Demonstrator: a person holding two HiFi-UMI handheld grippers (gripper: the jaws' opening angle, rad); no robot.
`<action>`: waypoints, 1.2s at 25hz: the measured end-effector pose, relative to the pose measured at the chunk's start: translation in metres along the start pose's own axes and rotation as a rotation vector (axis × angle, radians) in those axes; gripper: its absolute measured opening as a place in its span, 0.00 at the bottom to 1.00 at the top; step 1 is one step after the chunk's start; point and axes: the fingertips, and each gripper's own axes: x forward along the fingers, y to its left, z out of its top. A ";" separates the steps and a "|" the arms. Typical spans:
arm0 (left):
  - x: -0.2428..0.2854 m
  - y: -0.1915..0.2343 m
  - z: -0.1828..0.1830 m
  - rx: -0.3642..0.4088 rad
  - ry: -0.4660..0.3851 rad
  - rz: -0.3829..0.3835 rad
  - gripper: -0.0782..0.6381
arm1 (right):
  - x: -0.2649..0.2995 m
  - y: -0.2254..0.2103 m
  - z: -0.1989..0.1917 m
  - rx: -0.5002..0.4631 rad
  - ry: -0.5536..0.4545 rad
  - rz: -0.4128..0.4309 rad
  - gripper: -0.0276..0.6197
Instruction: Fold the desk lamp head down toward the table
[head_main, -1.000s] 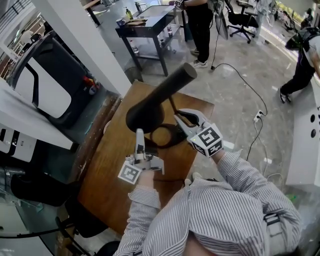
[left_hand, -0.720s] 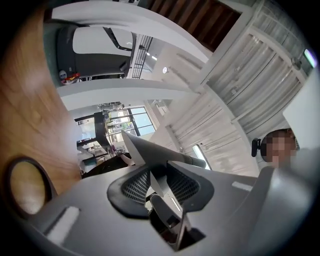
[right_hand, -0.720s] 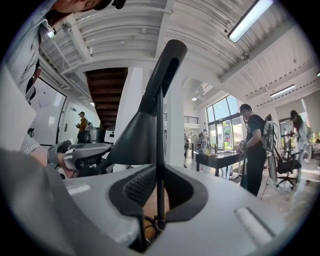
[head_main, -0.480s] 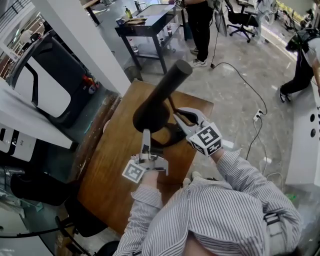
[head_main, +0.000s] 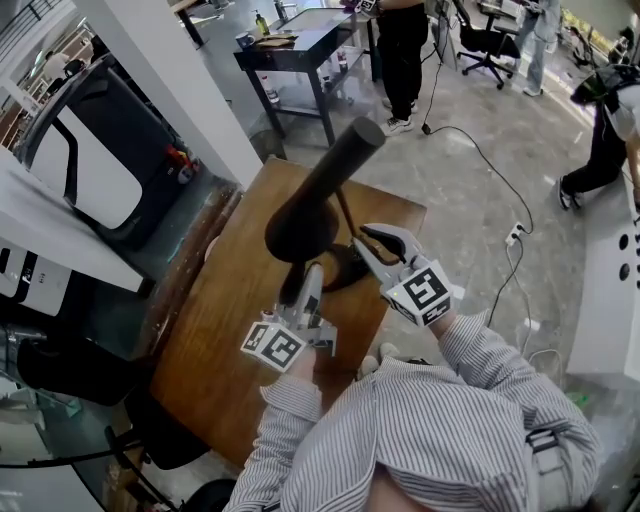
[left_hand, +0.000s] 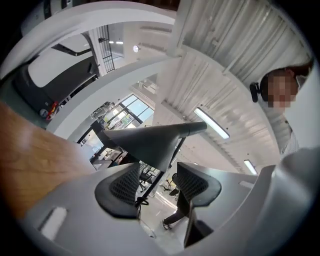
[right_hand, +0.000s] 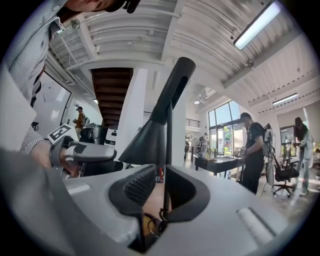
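A black desk lamp stands on the wooden table; its cone head with a long tube tilts up to the right above the round base. My left gripper points at the head from below. Its jaws are opening, and in the left gripper view nothing is between them; the lamp head is beyond. My right gripper reaches in from the right. Its jaws are opening around the thin stem, which rests against one pad, with a gap to the other. The lamp head rises above them.
A white pillar and a black-and-white machine flank the table's left. Behind stand a black table, an office chair and people. A cable and power strip lie on the floor to the right.
My left gripper has moved up toward the lamp, rolled, and spread its jaws. The right gripper has shifted slightly down and right. The lamp head has barely moved.
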 end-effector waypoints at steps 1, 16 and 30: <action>-0.001 -0.004 -0.004 0.047 0.018 0.004 0.42 | -0.004 0.005 -0.001 0.007 0.005 0.000 0.13; 0.005 -0.060 -0.057 0.370 0.225 0.008 0.12 | -0.042 0.031 -0.009 0.116 0.048 0.025 0.05; 0.009 -0.066 -0.063 0.379 0.243 0.001 0.11 | -0.049 0.041 -0.023 0.097 0.105 0.061 0.04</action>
